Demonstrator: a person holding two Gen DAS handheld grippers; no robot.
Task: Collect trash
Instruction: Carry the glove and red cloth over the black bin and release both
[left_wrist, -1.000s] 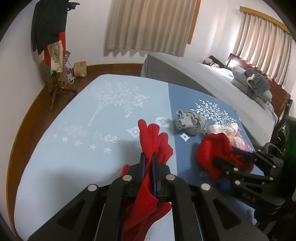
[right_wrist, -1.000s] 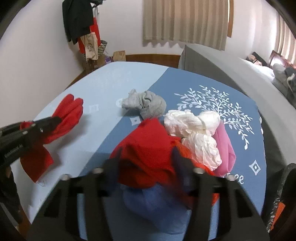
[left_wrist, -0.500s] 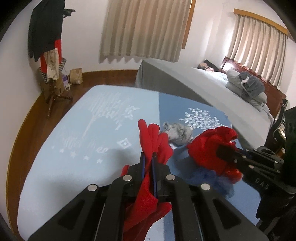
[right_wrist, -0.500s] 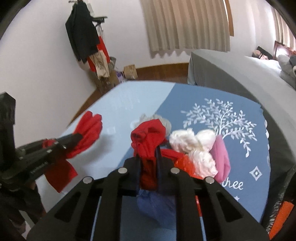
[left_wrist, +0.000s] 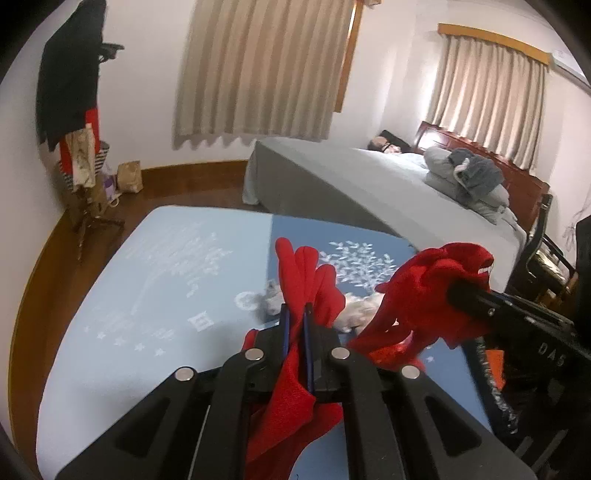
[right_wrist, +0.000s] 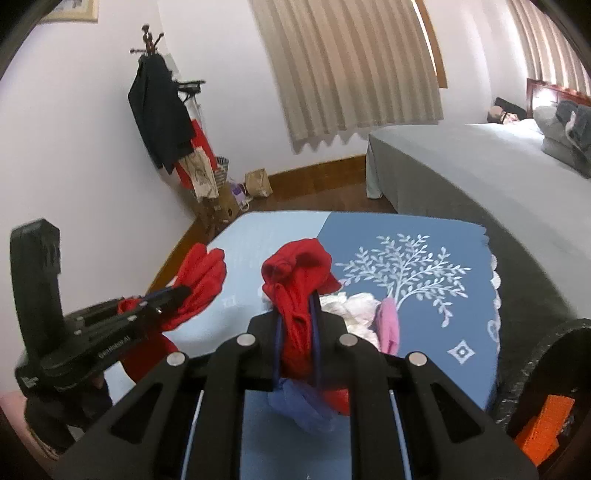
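Note:
My left gripper (left_wrist: 294, 314) is shut on a red cloth (left_wrist: 306, 273) and holds it above the blue tablecloth (left_wrist: 166, 288). It also shows in the right wrist view (right_wrist: 181, 293) at the left, with that red cloth (right_wrist: 201, 280). My right gripper (right_wrist: 297, 299) is shut on a second red cloth (right_wrist: 297, 273), lifted off the table; a blue scrap (right_wrist: 303, 406) hangs under it. In the left wrist view this cloth (left_wrist: 428, 291) is at the right. White crumpled tissue (right_wrist: 351, 308), a pink piece (right_wrist: 389, 325) and a grey wad (left_wrist: 271, 299) lie on the table.
A grey bed (right_wrist: 480, 173) stands beyond the table with folded bedding (left_wrist: 469, 177). A coat rack with dark clothes (right_wrist: 159, 110) and bags (left_wrist: 129, 177) stand by the left wall. An orange object (right_wrist: 546, 421) is at the lower right.
My right gripper closed on the second red cloth and lifted it off the pile. Both grippers rose, each holding its red cloth higher above the table.

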